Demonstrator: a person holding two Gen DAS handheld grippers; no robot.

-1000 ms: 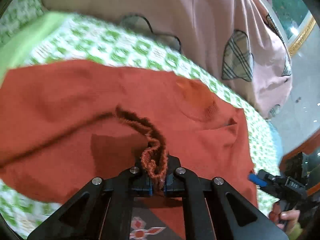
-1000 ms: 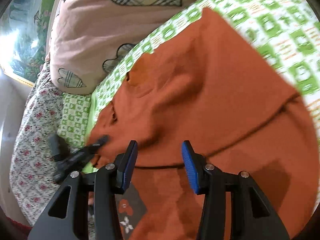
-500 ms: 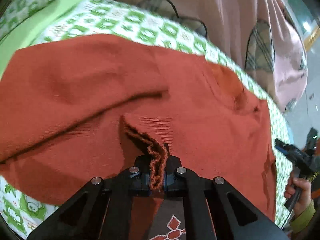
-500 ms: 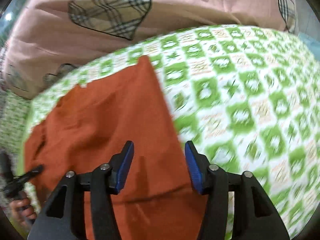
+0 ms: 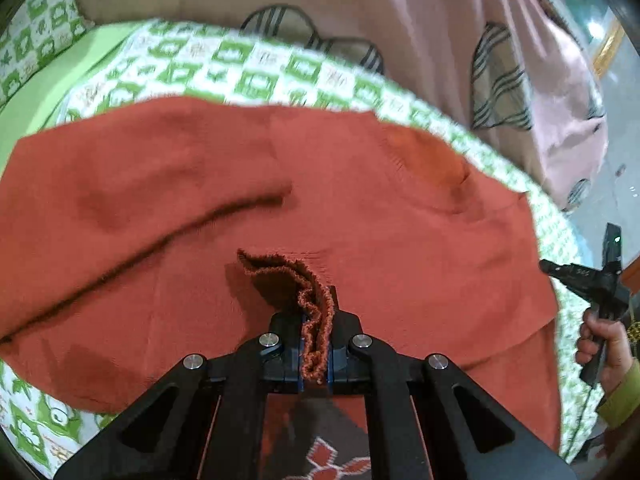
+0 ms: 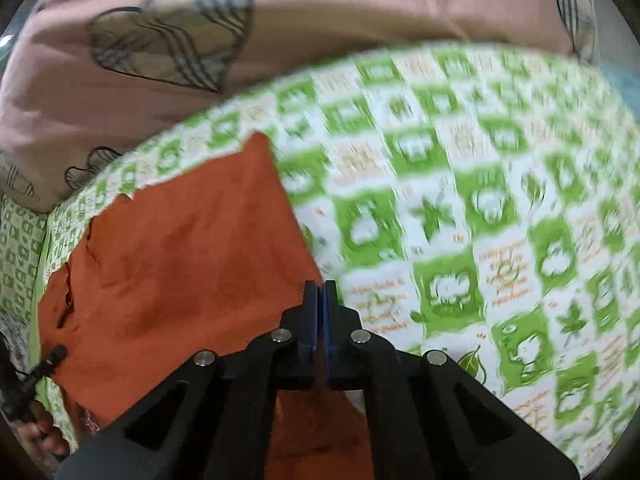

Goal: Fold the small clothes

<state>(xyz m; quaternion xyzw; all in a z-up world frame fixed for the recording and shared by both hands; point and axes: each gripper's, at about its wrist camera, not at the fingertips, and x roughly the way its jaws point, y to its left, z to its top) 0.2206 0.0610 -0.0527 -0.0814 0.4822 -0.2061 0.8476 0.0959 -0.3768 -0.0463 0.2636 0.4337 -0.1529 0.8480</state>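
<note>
You see a rust-orange knit garment (image 5: 360, 208) on a bedsheet (image 6: 460, 220) chequered white and green with cartoon figures and leaves, beside a dusty-pink quilt (image 5: 400, 12) with plaid hearts; your black grippers have blue pads (image 6: 329, 320).

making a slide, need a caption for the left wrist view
Left claw pinching the orange sweater's knit edge above the green-checked bedsheet.

A knitted sweater (image 5: 360, 208) lies spread flat on a patterned bedsheet (image 6: 480, 208). A quilt (image 5: 400, 12) is heaped behind it, along the far edge of the sheet. The left gripper (image 5: 316, 320) sits at the sweater's near middle, with a bunched fold of knit between its fingers. The right gripper (image 6: 320, 300) rests at the sweater's right edge, where cloth meets bare sheet
</note>
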